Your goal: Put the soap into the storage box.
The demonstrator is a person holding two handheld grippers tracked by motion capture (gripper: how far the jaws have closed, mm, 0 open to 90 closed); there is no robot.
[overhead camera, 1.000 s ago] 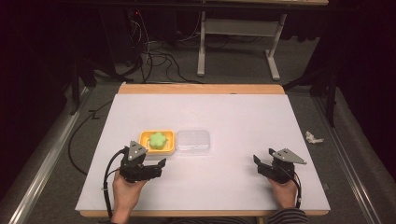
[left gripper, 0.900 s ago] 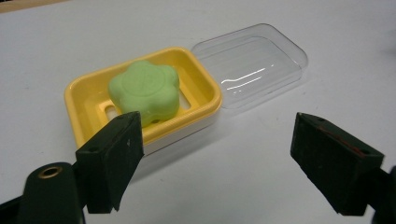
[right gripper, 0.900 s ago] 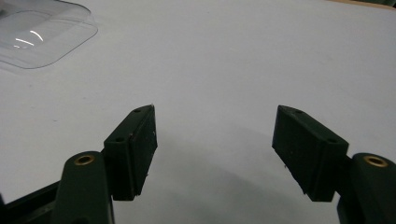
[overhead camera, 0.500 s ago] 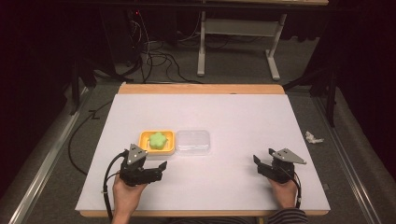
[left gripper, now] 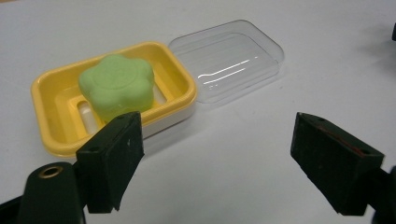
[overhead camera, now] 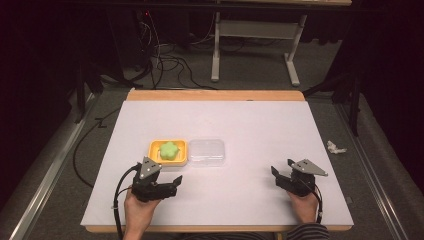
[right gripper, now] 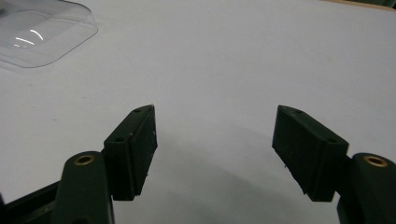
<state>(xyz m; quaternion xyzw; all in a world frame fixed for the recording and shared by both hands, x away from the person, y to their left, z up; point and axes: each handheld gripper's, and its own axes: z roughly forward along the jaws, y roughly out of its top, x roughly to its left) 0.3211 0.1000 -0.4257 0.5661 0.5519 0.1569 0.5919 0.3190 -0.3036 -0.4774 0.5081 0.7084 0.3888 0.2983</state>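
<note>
Left hand-held gripper [overhead camera: 172,186] lies low near the soap dish [overhead camera: 168,152], unclenched (right hand-held gripper [overhead camera: 278,176] too).

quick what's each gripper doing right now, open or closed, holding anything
Left gripper: open, holding nothing, just short of the yellow soap dish.
Right gripper: open, holding nothing, over bare table.
</note>
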